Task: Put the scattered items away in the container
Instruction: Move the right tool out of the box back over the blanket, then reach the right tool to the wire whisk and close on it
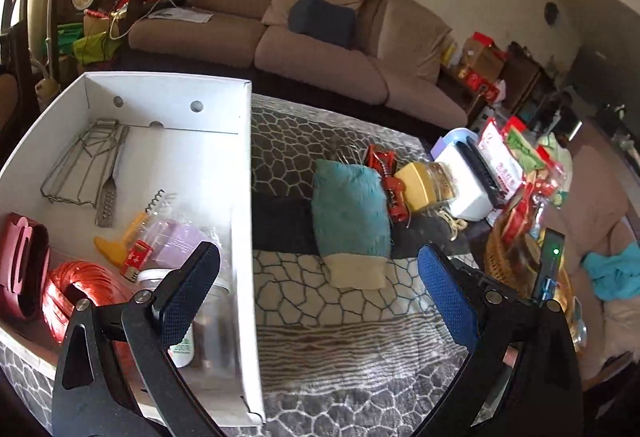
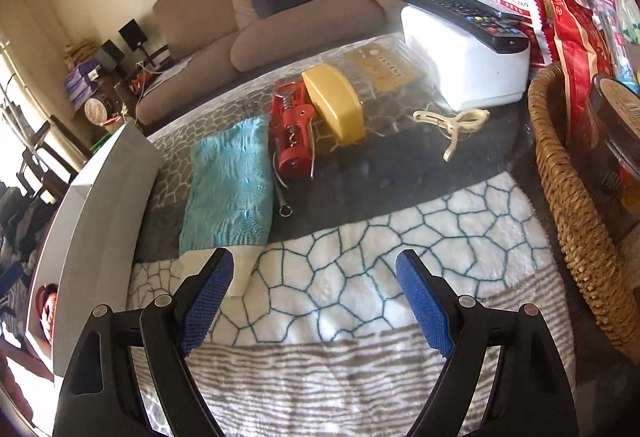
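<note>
A white cardboard box [image 1: 246, 165] stands at the left and holds a wire rack, a metal spatula, a red twine roll [image 1: 76, 289], a corkscrew and other small items. On the glass table lie a teal cloth [image 1: 350, 213], a red corkscrew [image 2: 292, 133], a yellow case [image 2: 334, 103] and a cream clip [image 2: 454, 125]. My left gripper [image 1: 320, 289] is open, its left finger over the box's right wall, its right finger over the table. My right gripper [image 2: 314, 301] is open and empty, just in front of the teal cloth [image 2: 230, 181].
A white box with a black remote [image 2: 468, 13] on top stands at the back right. A wicker basket [image 2: 568, 173] with red snack bags is at the right. A brown sofa [image 1: 320, 49] runs behind the table. A patterned rug shows under the glass.
</note>
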`<action>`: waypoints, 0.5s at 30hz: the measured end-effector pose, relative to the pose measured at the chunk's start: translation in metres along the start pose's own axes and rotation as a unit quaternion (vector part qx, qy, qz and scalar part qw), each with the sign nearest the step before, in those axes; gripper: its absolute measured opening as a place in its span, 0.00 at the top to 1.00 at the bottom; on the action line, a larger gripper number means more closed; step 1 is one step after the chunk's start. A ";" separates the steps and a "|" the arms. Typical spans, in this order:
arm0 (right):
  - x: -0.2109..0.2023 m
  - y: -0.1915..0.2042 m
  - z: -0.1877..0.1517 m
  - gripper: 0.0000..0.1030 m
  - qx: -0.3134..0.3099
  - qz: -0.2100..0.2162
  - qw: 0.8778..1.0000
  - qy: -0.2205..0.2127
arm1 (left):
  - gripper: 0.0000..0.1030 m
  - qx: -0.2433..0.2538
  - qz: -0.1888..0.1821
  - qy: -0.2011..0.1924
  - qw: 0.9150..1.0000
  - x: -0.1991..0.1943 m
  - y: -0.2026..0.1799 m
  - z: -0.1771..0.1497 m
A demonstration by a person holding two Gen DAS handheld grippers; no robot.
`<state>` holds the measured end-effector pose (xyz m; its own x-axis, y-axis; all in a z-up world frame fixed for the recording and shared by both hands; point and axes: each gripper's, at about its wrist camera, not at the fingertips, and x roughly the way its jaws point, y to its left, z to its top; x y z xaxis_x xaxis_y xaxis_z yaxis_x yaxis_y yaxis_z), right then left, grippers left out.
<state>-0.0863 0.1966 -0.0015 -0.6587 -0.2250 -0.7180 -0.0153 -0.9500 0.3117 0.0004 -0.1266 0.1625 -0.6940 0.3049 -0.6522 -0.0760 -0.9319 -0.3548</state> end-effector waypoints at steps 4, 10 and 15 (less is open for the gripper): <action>0.000 -0.001 0.005 0.16 -0.007 0.012 1.000 0.002 | 0.03 0.038 -0.015 0.023 0.999 0.013 -0.035 -0.016; 0.026 0.028 0.003 0.16 -0.026 0.052 0.998 0.030 | 0.03 0.065 -0.022 0.047 0.997 0.018 -0.051 -0.032; 0.062 0.060 -0.006 0.17 -0.059 0.054 0.996 0.041 | 0.03 0.045 -0.009 0.046 0.998 0.015 -0.027 -0.026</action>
<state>-0.1237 0.1243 -0.0313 -0.5882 -0.3393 -0.7341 0.1439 -0.9372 0.3178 0.0107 -0.0914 0.1452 -0.6242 0.3342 -0.7062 -0.1541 -0.9388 -0.3081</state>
